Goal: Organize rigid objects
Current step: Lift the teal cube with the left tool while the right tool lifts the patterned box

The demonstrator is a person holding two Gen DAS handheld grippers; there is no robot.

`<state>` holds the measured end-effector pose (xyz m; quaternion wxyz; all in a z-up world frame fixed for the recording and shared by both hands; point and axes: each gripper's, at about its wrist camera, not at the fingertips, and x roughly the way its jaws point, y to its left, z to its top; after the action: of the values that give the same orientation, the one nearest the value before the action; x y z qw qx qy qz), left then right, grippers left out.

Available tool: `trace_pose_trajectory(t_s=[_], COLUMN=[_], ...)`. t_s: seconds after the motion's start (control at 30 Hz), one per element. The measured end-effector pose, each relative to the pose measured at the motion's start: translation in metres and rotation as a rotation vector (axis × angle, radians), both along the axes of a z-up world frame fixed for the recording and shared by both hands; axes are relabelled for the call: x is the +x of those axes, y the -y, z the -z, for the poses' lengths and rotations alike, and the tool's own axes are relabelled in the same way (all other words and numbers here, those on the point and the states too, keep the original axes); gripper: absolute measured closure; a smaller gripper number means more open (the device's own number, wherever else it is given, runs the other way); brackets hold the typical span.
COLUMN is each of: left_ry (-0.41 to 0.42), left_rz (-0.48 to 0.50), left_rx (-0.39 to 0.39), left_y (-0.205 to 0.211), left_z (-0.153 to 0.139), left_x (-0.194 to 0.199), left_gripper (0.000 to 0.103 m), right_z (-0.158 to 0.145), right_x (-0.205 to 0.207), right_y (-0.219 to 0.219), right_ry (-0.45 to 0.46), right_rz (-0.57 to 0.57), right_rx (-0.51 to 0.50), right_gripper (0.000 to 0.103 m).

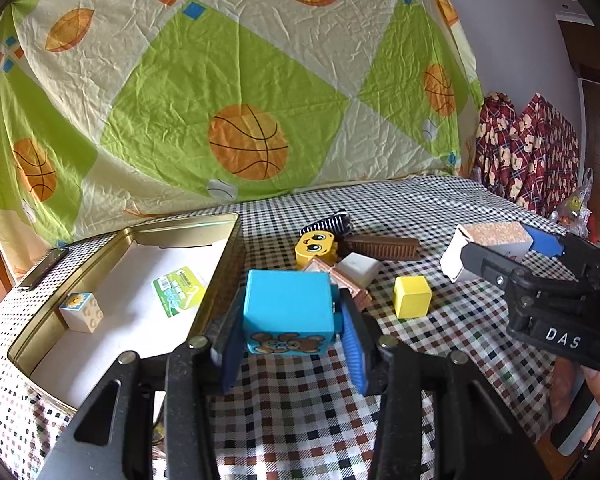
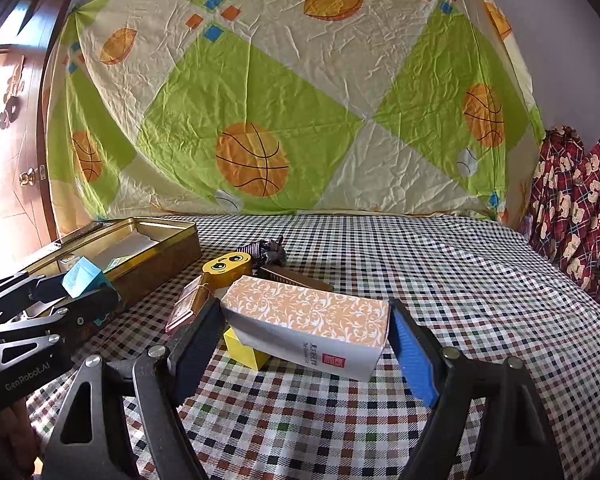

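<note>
My left gripper (image 1: pixel 290 308) is shut on a blue cube (image 1: pixel 288 312) with a bear picture, held just right of the gold tin (image 1: pixel 220 222). Inside the tin lies a white studded block (image 1: pixel 80 312) with a sun face. My right gripper (image 2: pixel 306 312) is shut on a white box with an orange pattern (image 2: pixel 308 316), tilted above a yellow cube (image 2: pixel 244 350). In the left wrist view the right gripper (image 1: pixel 500 250) and its box (image 1: pixel 496 236) are at the right. In the right wrist view the left gripper (image 2: pixel 88 294) with the blue cube (image 2: pixel 82 276) is at the left.
On the checked cloth lie a yellow face block (image 1: pixel 315 246), a brown ridged bar (image 1: pixel 380 246), a white block (image 1: pixel 358 268), a copper box (image 1: pixel 356 292), the yellow cube (image 1: pixel 412 296) and a striped item (image 1: pixel 332 222). A basketball sheet (image 1: pixel 244 80) hangs behind; red plaid cloth (image 1: pixel 524 152) is right.
</note>
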<state>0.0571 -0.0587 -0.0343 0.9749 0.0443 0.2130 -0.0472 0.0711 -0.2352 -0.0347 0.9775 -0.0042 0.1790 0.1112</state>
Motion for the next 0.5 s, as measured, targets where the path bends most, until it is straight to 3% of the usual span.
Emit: trace_pose_trajectory(t_s=[0.5], left_ry=[0.113], left_rz=[-0.026], left_rx=[-0.007], left_y=[-0.003], left_z=[-0.005], left_x=[-0.017], left_gripper=[0.061], right_z=[-0.003], right_x=[-0.012], right_y=[-0.002], right_ry=[0.065], right_rz=[-0.008], right_rx=[-0.012], right_gripper=[0.021])
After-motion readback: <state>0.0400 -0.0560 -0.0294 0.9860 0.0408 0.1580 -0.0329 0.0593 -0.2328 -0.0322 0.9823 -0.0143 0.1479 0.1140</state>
